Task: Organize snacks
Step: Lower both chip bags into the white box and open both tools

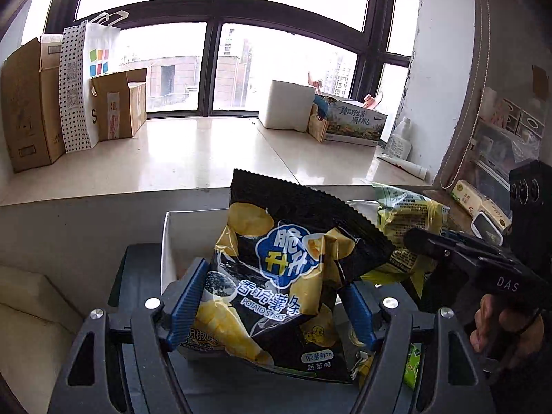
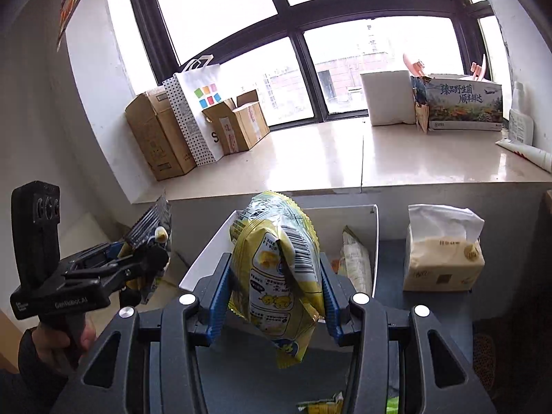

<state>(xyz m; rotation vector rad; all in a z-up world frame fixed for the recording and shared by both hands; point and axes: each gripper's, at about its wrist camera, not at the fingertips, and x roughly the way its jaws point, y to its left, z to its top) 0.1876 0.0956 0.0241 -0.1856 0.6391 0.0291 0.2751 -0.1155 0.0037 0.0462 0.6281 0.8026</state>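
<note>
My left gripper (image 1: 272, 307) is shut on a black and yellow bag of potato sticks (image 1: 286, 269), held up above the dark table. Behind it stands a white bin (image 1: 172, 241). My right gripper (image 2: 276, 296) is shut on a yellow snack bag (image 2: 279, 276), lifted in front of the same white bin (image 2: 374, 227), which holds another pale snack packet (image 2: 355, 262). Each gripper shows in the other's view: the right one with its yellow bag (image 1: 407, 227) at the right, the left one with its black bag (image 2: 151, 227) at the left, each in a person's hand.
A tissue pack (image 2: 445, 258) stands right of the bin. More snack packets (image 2: 324, 403) lie on the dark table below. A pale window ledge (image 1: 193, 151) behind carries cardboard boxes (image 1: 31, 103), a paper bag (image 1: 82, 86), a white box (image 1: 289, 103) and a printed carton (image 1: 355, 120).
</note>
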